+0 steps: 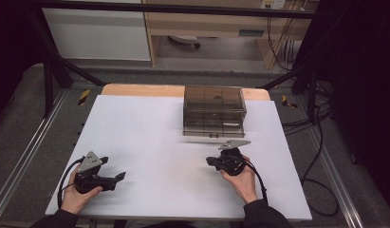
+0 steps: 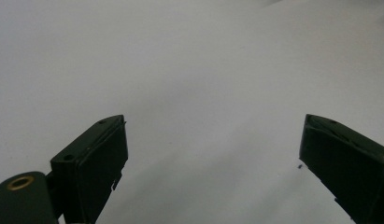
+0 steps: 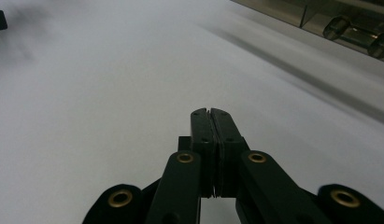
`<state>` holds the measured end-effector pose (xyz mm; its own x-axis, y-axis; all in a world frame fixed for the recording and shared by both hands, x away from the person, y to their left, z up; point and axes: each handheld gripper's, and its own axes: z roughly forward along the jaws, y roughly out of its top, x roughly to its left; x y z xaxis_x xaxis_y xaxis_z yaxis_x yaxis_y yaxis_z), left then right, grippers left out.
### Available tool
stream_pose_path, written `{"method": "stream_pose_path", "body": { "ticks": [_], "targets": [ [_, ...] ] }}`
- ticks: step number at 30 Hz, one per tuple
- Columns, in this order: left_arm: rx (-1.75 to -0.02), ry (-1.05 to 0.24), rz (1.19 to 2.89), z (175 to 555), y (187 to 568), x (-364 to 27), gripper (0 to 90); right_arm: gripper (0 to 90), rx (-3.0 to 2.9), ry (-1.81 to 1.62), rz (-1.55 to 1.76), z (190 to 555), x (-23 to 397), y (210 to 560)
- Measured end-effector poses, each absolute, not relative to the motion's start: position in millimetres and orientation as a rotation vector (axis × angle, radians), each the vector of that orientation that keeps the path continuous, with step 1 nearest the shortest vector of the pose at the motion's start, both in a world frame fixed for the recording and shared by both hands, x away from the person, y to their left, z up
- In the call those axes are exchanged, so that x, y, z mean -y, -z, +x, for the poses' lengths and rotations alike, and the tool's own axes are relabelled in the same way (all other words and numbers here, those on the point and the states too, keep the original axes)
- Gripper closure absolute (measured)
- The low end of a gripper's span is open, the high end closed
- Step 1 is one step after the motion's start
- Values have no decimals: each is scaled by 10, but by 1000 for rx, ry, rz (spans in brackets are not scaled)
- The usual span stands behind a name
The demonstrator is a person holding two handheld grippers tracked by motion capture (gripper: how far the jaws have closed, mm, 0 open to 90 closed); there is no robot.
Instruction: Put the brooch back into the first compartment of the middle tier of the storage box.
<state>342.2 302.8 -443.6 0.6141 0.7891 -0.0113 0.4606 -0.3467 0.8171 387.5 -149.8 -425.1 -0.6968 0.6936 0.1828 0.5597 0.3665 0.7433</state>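
A smoky clear plastic drawer box (image 1: pixel 214 110) stands at the back middle of the white table (image 1: pixel 150 128); its front knobs (image 3: pixel 341 27) show at the top right of the right gripper view. My left gripper (image 1: pixel 120 176) rests near the front left corner, held by a hand, its jaws wide apart with nothing between them (image 2: pixel 213 154). My right gripper (image 1: pixel 209 161) lies in front of the box, pointing left, its jaws pressed together on nothing (image 3: pixel 210 112).
The table's wooden back edge (image 1: pixel 135 89) shows behind the white sheet. Black frame bars (image 1: pixel 55 52) and cables (image 1: pixel 316 156) run around the table on the grey floor. A wooden desk (image 1: pixel 207 23) stands farther back.
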Motion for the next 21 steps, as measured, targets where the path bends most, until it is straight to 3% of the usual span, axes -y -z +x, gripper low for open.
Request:
{"method": "stream_pose_path", "body": {
  "ticks": [21],
  "targets": [
    [-987,-495,2000,3422,4436,-3032,73,894,-2428,-1274,1116,3937,1434,4080]
  ]
}}
